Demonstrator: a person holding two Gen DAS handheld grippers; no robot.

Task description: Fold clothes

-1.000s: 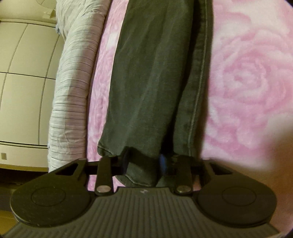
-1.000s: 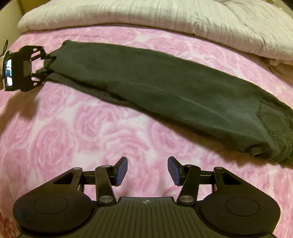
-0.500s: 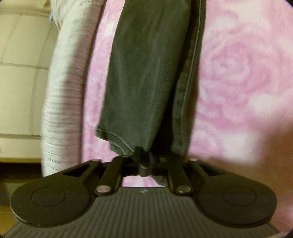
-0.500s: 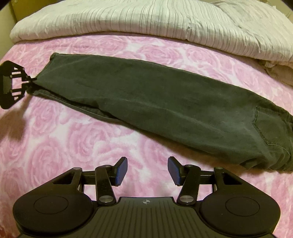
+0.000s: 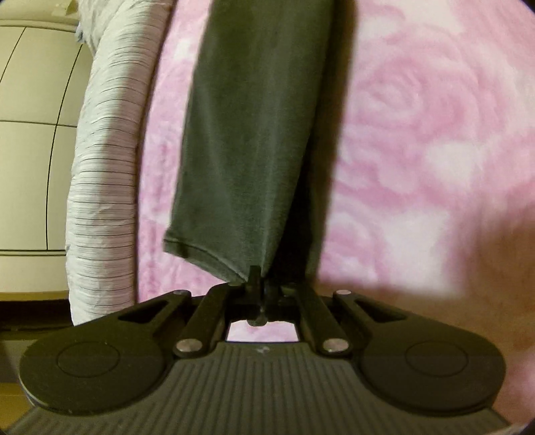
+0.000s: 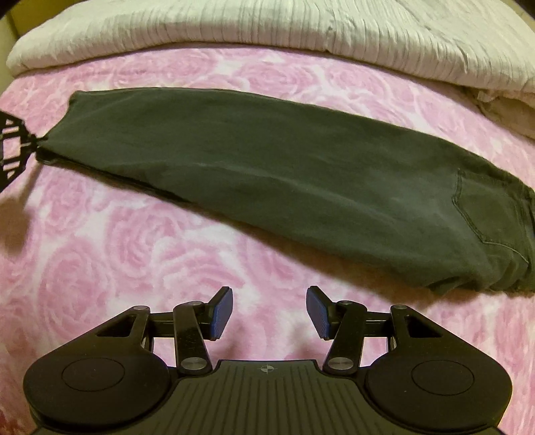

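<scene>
- The dark grey-green denim trousers [image 6: 267,174] lie lengthwise across the pink rose-patterned bed cover [image 6: 133,254], already doubled leg over leg, with the waist and back pocket [image 6: 491,207] at the right of the right wrist view and the hems at the left.
- The left hand-held gripper [image 5: 255,291] has its jaws pinched together on the hem corner [image 5: 234,271] of the trousers, the cloth caught between the pads; gripping the corner probably lets the whole leg end be lifted and carried without the two layers sliding apart.
- In the right wrist view that same gripper [image 6: 13,157] sits at the far left edge, touching the hem, and the fabric there is drawn to a point by the pull.
- The right hand-held gripper [image 6: 269,311] hangs over bare bed cover with its blue-padded jaws [image 6: 220,313] about half apart and nothing between them, near the trousers' long edge but not touching, likely waiting to steady or take the waist end.
- A crumpled white ribbed quilt [image 6: 301,30] is bunched along the far side of the bed, leaving the folding area free.
</scene>
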